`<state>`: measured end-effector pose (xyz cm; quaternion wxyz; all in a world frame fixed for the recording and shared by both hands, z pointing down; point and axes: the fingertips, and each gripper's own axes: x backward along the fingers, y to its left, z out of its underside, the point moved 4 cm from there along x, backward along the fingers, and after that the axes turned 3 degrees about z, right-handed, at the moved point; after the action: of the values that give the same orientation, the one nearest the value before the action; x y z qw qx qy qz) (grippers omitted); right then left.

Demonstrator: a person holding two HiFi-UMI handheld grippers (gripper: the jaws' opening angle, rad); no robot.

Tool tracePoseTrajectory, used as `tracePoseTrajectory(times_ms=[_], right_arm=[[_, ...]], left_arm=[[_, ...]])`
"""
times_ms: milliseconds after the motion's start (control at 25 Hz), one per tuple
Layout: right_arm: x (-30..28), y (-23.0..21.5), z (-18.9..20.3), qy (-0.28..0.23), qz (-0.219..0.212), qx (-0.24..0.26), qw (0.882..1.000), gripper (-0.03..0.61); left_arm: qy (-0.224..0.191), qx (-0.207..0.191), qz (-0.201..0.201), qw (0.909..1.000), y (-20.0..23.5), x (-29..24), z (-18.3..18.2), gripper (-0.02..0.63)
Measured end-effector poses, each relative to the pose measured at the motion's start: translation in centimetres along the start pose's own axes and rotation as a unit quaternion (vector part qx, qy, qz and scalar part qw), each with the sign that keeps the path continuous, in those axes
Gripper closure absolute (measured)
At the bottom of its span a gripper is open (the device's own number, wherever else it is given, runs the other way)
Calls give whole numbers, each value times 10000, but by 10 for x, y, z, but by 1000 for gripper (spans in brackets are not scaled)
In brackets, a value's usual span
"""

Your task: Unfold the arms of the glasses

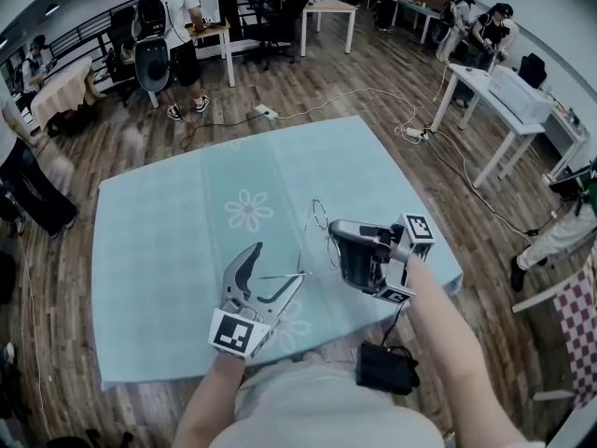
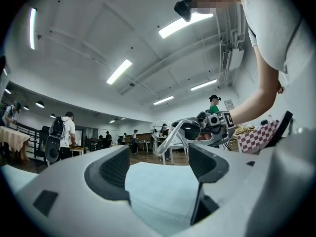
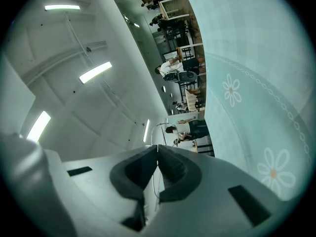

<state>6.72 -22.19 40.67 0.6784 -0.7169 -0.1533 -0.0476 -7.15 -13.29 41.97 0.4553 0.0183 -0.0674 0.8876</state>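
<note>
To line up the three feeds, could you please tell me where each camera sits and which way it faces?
Head view: on the person's head, facing steeply down at the tablecloth; left forearm, right forearm, left gripper and right gripper show.
Left gripper view: on the left gripper, looking between its open jaws at the right gripper; the right forearm shows.
Right gripper view: on the right gripper, rolled sideways, facing the room past jaws shut on the glasses.
Shared: all three show the glasses.

jaws of the right gripper [image 3: 157, 149] hide part of the glasses [image 1: 284, 274].
</note>
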Motion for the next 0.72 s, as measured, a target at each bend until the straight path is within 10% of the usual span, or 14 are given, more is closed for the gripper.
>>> tracePoseTrajectory(times_ms=[720], right_arm=[[5,7,15,571,-540,-316,9964,566]], left_arm=[[-380,45,593,9975,9,17,-11,247]])
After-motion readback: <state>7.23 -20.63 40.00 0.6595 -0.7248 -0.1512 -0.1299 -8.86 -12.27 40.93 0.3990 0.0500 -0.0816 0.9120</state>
